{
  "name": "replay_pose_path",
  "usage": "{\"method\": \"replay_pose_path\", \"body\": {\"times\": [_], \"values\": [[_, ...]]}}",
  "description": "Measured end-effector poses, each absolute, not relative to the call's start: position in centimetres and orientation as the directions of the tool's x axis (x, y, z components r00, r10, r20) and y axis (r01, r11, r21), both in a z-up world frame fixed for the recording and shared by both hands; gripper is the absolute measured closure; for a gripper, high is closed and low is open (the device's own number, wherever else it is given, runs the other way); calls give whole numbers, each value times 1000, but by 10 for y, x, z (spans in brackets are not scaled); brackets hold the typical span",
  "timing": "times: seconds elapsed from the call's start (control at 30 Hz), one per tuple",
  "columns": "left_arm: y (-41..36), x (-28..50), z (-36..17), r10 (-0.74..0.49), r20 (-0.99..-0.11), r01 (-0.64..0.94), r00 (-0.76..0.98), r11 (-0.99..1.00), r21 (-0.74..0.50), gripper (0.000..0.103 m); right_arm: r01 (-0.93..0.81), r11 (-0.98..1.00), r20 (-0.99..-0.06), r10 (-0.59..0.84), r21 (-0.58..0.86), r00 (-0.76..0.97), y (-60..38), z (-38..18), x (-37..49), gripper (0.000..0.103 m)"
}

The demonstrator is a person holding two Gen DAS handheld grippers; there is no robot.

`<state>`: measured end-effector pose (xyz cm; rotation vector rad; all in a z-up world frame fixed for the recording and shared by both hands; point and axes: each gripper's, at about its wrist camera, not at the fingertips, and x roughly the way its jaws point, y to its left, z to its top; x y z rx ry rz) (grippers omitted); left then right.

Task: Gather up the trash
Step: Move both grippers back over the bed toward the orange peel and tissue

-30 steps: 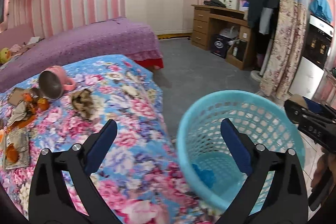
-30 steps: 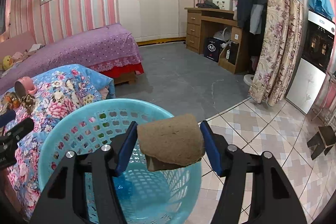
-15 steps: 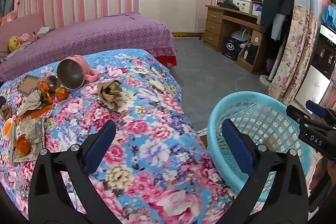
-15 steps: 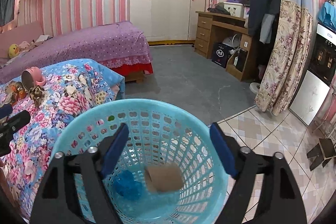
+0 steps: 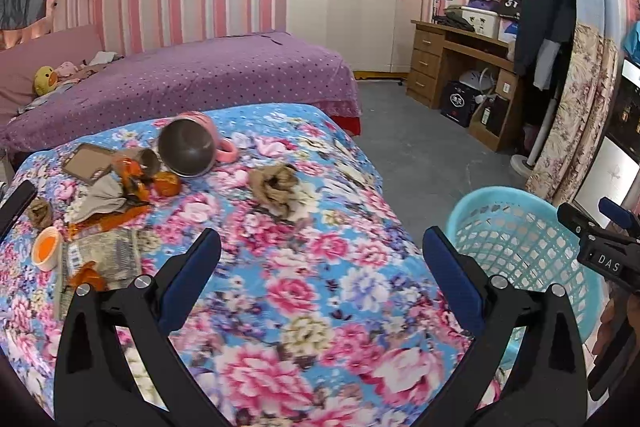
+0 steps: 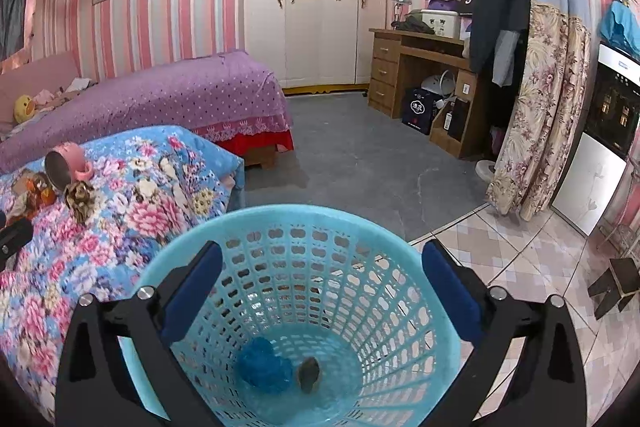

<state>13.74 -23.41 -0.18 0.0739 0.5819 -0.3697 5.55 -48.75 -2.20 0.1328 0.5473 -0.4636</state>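
A turquoise mesh basket [image 6: 304, 227] stands on the floor beside the floral-covered table [image 5: 320, 287]. At its bottom lie a blue crumpled wrapper [image 6: 264, 367] and a brown cardboard roll [image 6: 309, 373]. My right gripper [image 6: 322, 267] hangs over the basket mouth, its jaws still opening with nothing between them. Over the table my left gripper [image 5: 322, 255] stands open and empty. Beyond it lie crumpled brown paper [image 5: 278, 189], a heap of orange wrappers [image 5: 132, 183], a small orange cup [image 5: 48, 253] and a flat printed packet [image 5: 100, 259]. The basket [image 5: 520, 239] shows at the right of the left wrist view.
A tipped pink mug [image 5: 192, 147] lies among the trash. A purple bed [image 5: 180, 79] stands behind the table, a wooden desk [image 5: 460, 67] and a floral curtain [image 6: 536, 115] to the right. The right gripper's body [image 5: 600, 251] reaches over the basket.
My right gripper opened and let go of the brown cardboard roll, which fell to the basket's bottom. My left gripper swung left from the basket to over the table, still open.
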Motion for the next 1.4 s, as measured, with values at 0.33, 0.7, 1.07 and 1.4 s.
{"method": "replay_pose_path", "body": {"times": [0.33,0.7,1.07,1.4], "values": [[-187,136,17,-265,-517,311,814,951,2,5,432,901,-516,-353,36,780,-455,-13,76,5],[-117,146,12,-177,-506,213,844,977,14,5,338,941,-502,-296,-7,812,-400,-10,107,5],[-60,168,-24,-98,-562,112,821,994,-9,5,301,953,-501,-270,-19,822,-367,-17,128,5],[-34,185,-46,-99,-648,94,755,995,-42,6,269,962,-523,-253,-47,814,-343,-25,146,5]]}}
